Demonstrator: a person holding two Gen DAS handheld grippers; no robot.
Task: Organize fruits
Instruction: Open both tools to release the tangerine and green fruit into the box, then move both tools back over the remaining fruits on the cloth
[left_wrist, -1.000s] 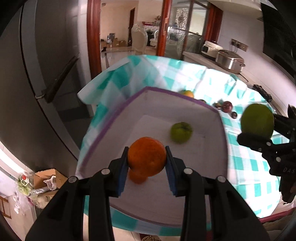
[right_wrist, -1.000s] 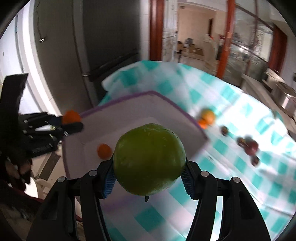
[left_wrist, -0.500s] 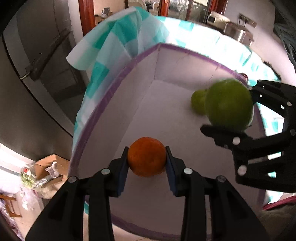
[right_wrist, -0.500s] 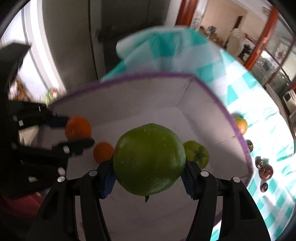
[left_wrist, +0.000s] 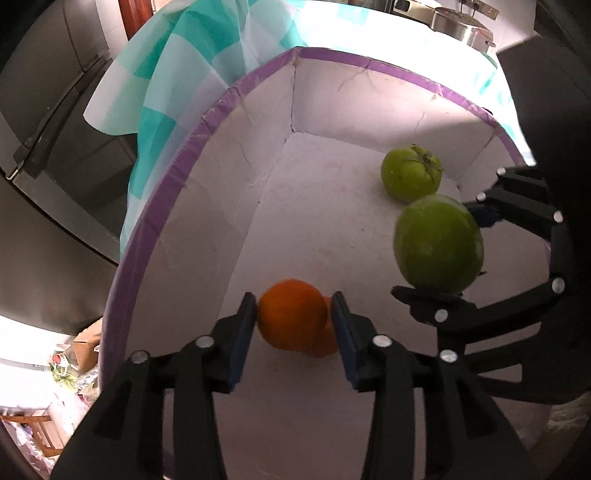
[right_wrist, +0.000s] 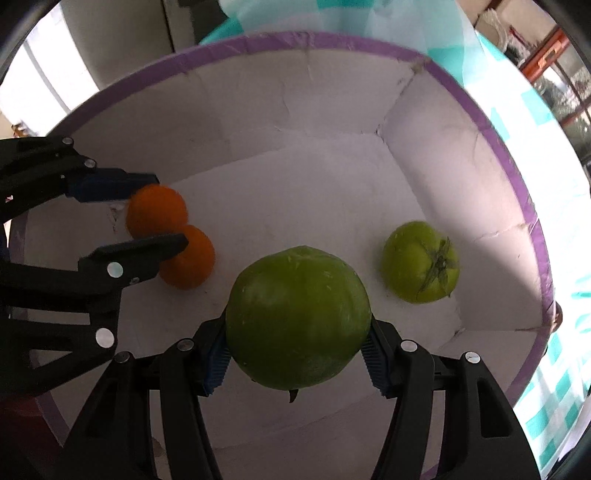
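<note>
Smooth round orange (left_wrist: 291, 319) between fingers (left_wrist: 242, 332)

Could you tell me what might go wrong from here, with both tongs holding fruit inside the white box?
1. The left tongs hold an orange right against a second orange on the box floor; releasing may knock it rolling.
2. The right tongs hold a large green fruit above the floor; dropped, it could bruise or roll into the green tomato.
3. Both tongs are close together and could collide.
</note>
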